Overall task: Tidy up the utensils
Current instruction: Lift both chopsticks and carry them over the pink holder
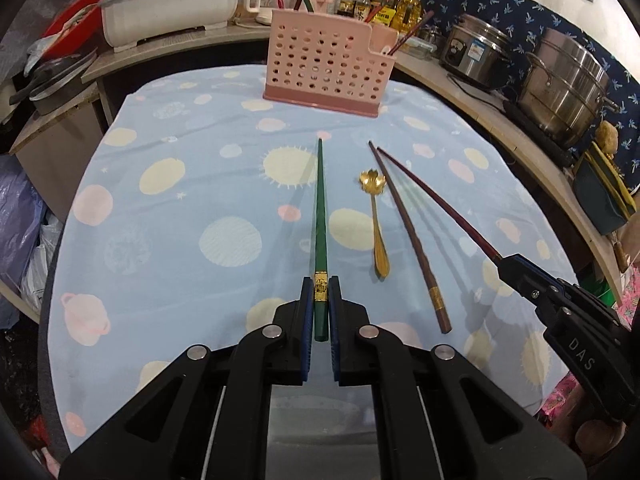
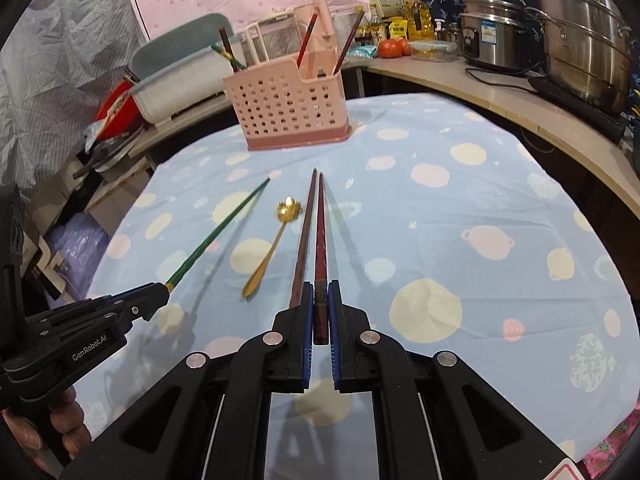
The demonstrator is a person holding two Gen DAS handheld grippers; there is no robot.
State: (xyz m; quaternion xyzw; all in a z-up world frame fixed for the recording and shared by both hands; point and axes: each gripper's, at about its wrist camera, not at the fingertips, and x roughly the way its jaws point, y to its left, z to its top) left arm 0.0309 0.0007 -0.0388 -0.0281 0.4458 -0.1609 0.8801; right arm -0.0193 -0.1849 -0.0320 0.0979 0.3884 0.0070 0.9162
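Left tongs (image 1: 320,292) clamped on a slim green chopstick (image 1: 320,216) at its gold band, tip aimed at the perforated pink plastic holder (image 1: 326,72). Right tongs (image 2: 320,300) clamped on a dark red chopstick (image 2: 320,236), same heading. Brown chopstick (image 1: 408,236) and gold flower-bowled spoon (image 1: 376,224) lie flat between them on the dotted blue cloth (image 1: 180,220) over the counter. Only the right view shows a hand (image 2: 60,432).

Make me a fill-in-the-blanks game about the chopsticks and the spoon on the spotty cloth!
1. The left gripper is shut on a chopstick coloured ____.
2. The right gripper is shut on a dark red chopstick; the brown chopstick lies on the ____.
3. Between the green and brown chopsticks lies a gold ____.
4. The pink holder stands at the cloth's ____ end.

Missing words: green; cloth; spoon; far
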